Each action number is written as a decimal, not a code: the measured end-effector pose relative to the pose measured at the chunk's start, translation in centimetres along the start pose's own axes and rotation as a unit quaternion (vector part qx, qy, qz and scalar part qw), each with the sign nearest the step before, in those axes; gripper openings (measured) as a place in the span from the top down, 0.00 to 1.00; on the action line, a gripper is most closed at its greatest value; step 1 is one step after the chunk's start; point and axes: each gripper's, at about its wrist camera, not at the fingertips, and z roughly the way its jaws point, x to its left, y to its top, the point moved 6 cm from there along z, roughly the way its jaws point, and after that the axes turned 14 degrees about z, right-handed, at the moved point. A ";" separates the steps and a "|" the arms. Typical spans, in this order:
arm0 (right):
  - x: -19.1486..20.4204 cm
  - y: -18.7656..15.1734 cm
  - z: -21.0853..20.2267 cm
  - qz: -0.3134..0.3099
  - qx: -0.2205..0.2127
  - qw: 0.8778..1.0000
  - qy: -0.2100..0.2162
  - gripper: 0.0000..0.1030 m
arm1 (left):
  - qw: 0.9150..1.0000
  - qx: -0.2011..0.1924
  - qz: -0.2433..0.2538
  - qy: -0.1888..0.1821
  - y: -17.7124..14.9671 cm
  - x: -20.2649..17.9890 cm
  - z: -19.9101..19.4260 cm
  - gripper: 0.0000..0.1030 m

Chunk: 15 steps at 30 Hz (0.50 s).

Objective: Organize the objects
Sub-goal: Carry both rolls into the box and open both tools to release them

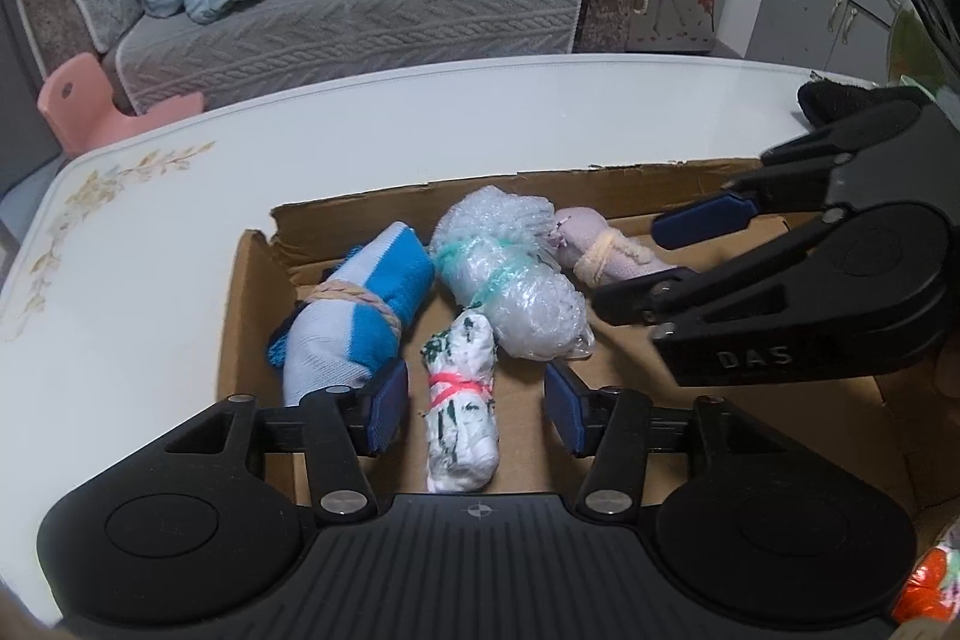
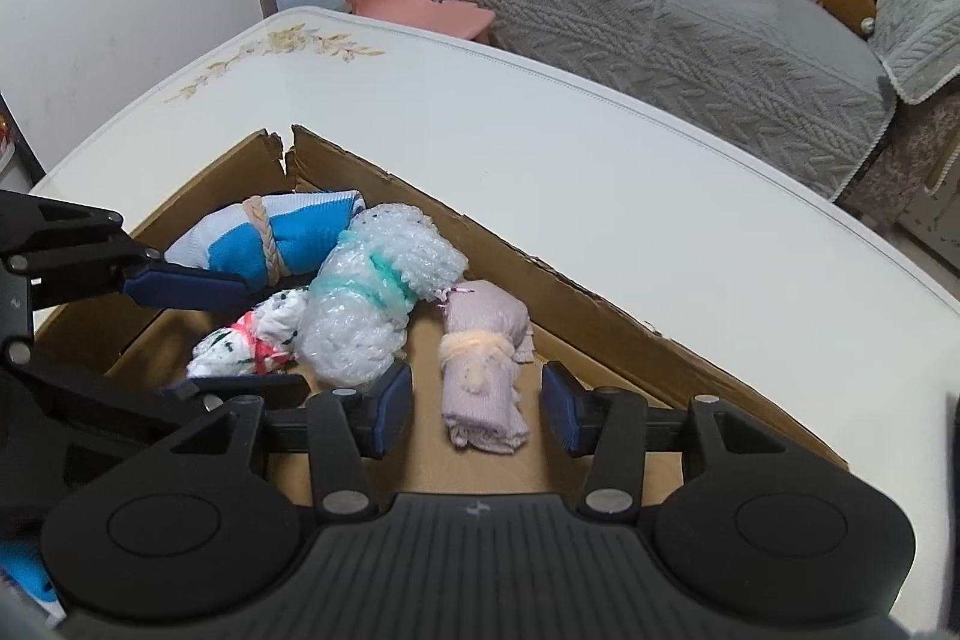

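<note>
White floral table (image 1: 150,244), torn cardboard box (image 1: 240,316) on it

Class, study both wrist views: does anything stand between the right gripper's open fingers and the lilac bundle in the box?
Nothing visible does. The lilac bundle lies on the box floor between the right gripper's open jaws, pads clear. The bubble-wrap bundle sits just left.

Cardboard box (image 1: 252,292), open, held four tied bundles: blue-and-white sock roll (image 1: 354,316), far left; bubble-wrap bundle (image 1: 510,280), teal-banded, centre; white patterned roll (image 1: 462,400), pink-banded, nearest; lilac cloth roll (image 2: 483,370), yellow-tied, right.
</note>
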 end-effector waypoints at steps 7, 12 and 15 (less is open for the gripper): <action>0.1 0.5 -1.1 0.002 -0.006 1.000 -0.005 0.57 | 1.000 -0.011 -0.010 0.013 -0.1 1.0 -1.9 0.26; 0.5 0.6 -1.8 0.004 -0.006 1.000 -0.004 0.45 | 0.999 -0.031 -0.037 0.014 0.2 2.2 -4.1 0.17; 0.8 0.4 -2.5 0.004 -0.009 1.000 -0.003 0.27 | 0.998 -0.038 -0.047 0.023 0.2 2.9 -5.2 0.10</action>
